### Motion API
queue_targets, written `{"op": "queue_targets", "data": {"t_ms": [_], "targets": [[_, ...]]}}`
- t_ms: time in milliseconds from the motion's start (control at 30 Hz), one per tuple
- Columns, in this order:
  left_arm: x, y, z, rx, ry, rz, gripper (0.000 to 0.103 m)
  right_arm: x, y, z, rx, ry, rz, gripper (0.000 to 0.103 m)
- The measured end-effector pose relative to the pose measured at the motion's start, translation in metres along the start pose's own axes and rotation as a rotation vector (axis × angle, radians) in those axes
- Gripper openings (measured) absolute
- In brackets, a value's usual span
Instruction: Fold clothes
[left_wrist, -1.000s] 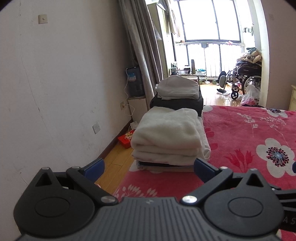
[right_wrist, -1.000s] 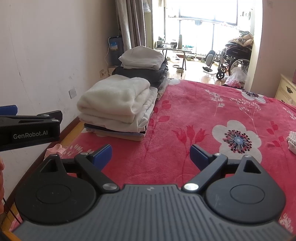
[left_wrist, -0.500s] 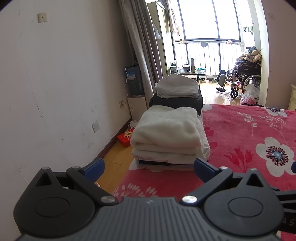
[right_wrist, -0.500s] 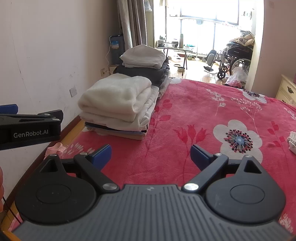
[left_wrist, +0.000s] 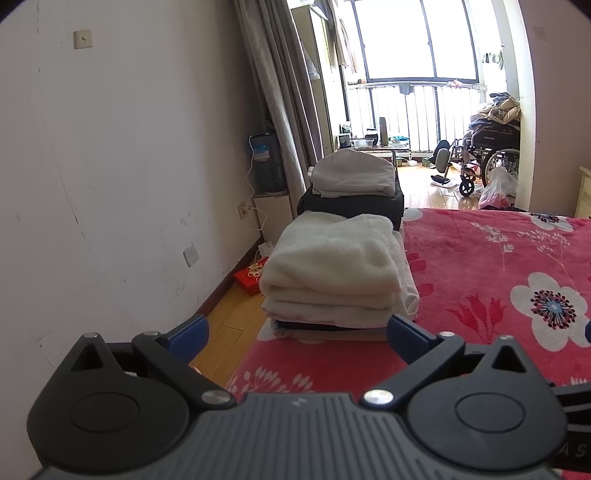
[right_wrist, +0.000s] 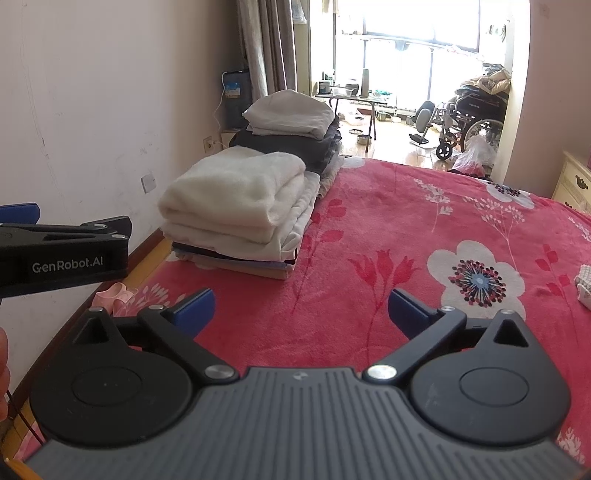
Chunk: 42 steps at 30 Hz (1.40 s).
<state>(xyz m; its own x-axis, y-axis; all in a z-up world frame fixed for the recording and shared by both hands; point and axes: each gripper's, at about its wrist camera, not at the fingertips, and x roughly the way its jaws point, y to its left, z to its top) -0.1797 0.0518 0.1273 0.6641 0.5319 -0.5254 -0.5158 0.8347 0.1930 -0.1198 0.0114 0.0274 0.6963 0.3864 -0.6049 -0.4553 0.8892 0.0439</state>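
1. While both tongs are hanging spread and empty above the bed, the near stack of folded clothes is sitting straight ahead of the left tongs, on the bed's left edge beside the wall.
2. That stack is topped by a thick cream fleece piece, and its long axis is running away from the tongs, toward the window. A second stack, dark below and pale grey on top, is standing just behind it.
3. From the right tongs the near stack is lying ahead and off to the left, so the left tongs are looking like the nearer pair. Their body is poking into the right wrist view at the left edge.
4. At the far right edge of the right view, a scrap of pale knitted fabric is peeking in on the bed. It is too cropped to identify, but it may be the next garment, and it is lying on the right tongs' side.
5. Any coming move is probably turning on that split: finished stacks ahead-left, possible unfolded cloth off to the right.
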Motion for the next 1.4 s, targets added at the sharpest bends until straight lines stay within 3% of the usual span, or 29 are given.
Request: {"op": "queue_targets", "data": {"t_ms": [1400], "targets": [[0.0001,0.0008,0.0011,-0.011,0.011,0.008,0.103,0.0018,0.0004,-0.0018,-0.003,0.012,-0.003,0.102]]}}
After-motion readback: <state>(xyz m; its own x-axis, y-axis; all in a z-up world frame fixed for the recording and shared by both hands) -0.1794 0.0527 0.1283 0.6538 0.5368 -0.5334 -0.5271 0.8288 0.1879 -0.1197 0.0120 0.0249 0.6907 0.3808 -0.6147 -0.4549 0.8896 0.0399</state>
